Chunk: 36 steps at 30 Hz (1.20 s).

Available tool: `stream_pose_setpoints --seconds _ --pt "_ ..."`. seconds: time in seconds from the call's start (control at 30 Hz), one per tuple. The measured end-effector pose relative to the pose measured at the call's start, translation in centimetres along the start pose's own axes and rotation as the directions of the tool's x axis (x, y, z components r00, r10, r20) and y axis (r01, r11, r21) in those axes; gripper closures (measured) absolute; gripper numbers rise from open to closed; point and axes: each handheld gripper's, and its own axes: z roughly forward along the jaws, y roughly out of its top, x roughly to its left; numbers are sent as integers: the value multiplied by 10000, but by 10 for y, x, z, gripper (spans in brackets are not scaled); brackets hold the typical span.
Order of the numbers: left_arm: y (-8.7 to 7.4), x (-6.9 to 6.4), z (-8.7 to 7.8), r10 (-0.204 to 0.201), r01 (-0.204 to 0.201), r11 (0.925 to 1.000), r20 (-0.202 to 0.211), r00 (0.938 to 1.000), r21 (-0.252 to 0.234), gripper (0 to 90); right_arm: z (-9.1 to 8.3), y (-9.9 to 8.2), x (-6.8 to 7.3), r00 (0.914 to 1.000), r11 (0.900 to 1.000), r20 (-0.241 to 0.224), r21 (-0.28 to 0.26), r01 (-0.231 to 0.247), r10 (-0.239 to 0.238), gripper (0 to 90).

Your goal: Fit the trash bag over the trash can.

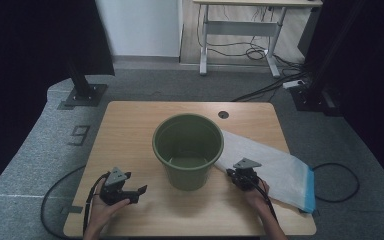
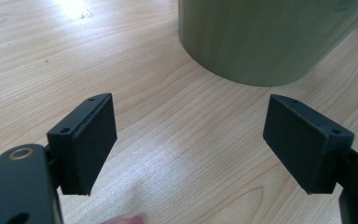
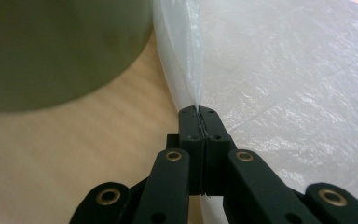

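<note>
Right gripper has its black jaws pressed together on the near edge of the translucent white plastic bag with a blue end strip; in the right gripper view a thin fold of the film rises from between the pads. Left gripper rests at the front left of the light wooden table, held by the left hand, with its jaws spread wide and nothing between them.

Just beside the pinched edge stands the round olive-green plastic bucket, upright at the centre of the table. Its interior shows a bare green floor with no visible contents. The bag lies flat on the table to the right of the bucket, reaching from behind the bucket toward the front right corner.

The bucket wall hides the bag's far left end. Whether the bag holds anything cannot be told. Both gripper views cut off the bucket's rim.
</note>
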Motion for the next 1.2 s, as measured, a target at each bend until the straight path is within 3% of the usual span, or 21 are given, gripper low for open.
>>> stream_pose_setpoints --seconds 0.17,0.33,0.47,0.53,0.73,0.9,1.07,1.2 --pt "0 1 1 -43 43 10000 50 10000 46 172 -14 -11 1 9999 9999 -131 153 -57 59 856" --pt "0 0 6 50 -51 9998 69 10000 207 172 -7 4 4 9999 9992 -120 -395 101 -105 530" --pt "0 -1 7 73 -74 9996 41 10000 261 172 10 19 4 9989 9990 -455 -448 74 -94 398" --pt "0 0 7 53 -53 9997 26 10000 248 172 20 25 5 9992 9990 -302 -362 246 -257 379" --pt "-2 2 6 -42 42 9996 -1 10000 273 173 32 39 4 9989 9981 -457 -605 77 -104 410" --pt "-2 3 4 -97 97 9998 2 10000 165 172 42 41 7 9997 9995 -25 -206 257 -258 498" --pt "-2 5 3 -248 250 9996 -206 9995 129 168 47 39 6 9998 9998 168 -125 126 -124 657" --pt "-3 9 -1 -499 498 9988 -337 9982 -26 168 50 38 1 9999 9996 140 -275 -51 55 835"
